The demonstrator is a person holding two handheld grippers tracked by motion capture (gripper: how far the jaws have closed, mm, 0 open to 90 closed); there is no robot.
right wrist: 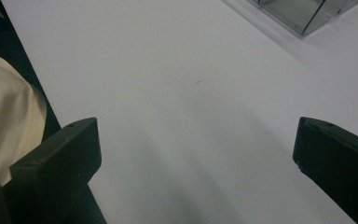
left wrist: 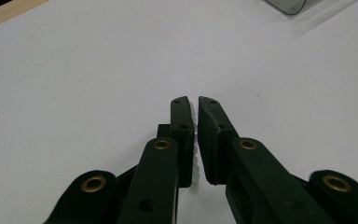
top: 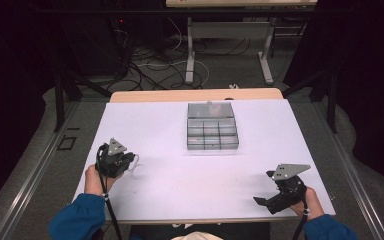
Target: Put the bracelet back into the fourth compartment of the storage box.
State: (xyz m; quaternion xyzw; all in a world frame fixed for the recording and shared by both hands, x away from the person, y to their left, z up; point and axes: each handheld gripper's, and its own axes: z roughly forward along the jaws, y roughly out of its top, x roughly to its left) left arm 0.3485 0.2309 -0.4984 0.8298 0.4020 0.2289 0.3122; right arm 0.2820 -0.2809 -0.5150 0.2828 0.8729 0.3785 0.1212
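Note:
A clear plastic compartment box (top: 212,134) stands at the middle back of the white table top (top: 180,180), and something red shows in its rear section (top: 214,107). My left gripper (top: 129,161) rests low at the left side, held by a hand in a blue sleeve. In the left gripper view its jaws (left wrist: 196,135) stand almost together over bare white surface, with a thin slit between them and the box's corner (left wrist: 289,4) far off. My right gripper (top: 272,199) sits near the front right edge, its jaws (right wrist: 196,154) spread wide with nothing between them.
The box's corner (right wrist: 303,14) lies beyond the right gripper. A wooden strip (top: 195,94) runs along the table's far edge. The person's pale clothing (right wrist: 4,112) is close to the right gripper. Cables and a desk frame (top: 190,50) lie on the floor behind.

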